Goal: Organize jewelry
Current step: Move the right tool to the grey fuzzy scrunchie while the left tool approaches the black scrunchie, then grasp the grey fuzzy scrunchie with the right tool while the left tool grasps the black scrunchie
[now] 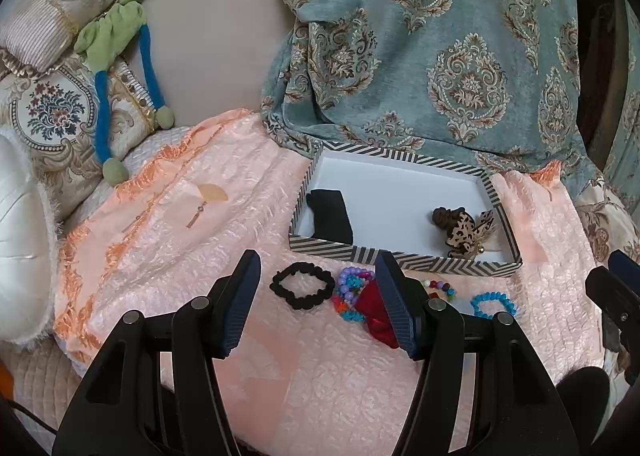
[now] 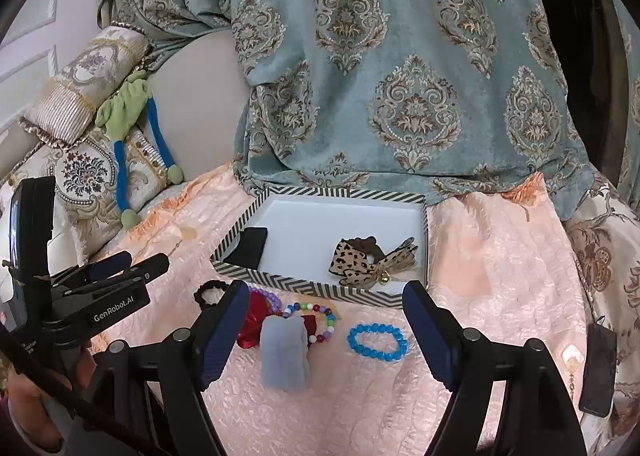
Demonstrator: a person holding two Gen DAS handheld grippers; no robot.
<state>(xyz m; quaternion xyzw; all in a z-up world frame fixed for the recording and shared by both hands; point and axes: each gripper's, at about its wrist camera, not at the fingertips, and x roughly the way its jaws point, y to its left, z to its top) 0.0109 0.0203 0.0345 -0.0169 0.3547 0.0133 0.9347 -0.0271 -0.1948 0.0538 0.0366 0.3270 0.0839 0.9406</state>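
Observation:
A zigzag-striped box (image 1: 404, 256) (image 2: 320, 290) lies on the pink bedspread. It holds a black cloth (image 1: 332, 216) and a leopard-print bow hair tie (image 2: 360, 262). In front of the box lie a black scrunchie (image 1: 303, 285), a purple bead bracelet (image 1: 352, 284), a red fabric piece (image 2: 252, 324), a multicolour bead bracelet (image 2: 320, 320), a pale grey-blue piece (image 2: 284, 352) and a blue bead bracelet (image 2: 378, 338). My left gripper (image 1: 318, 260) hovers open above the scrunchie. My right gripper (image 2: 326, 288) hovers open above the bracelets. Neither holds anything.
Teal patterned fabric (image 2: 400, 76) hangs right behind the box. Ornate pillows (image 1: 52, 112) and a green-and-blue plush toy (image 1: 116, 36) sit at the left. A gold fan pendant (image 1: 208, 196) lies on the bedspread left of the box. A dark flat object (image 2: 598, 368) lies at the far right.

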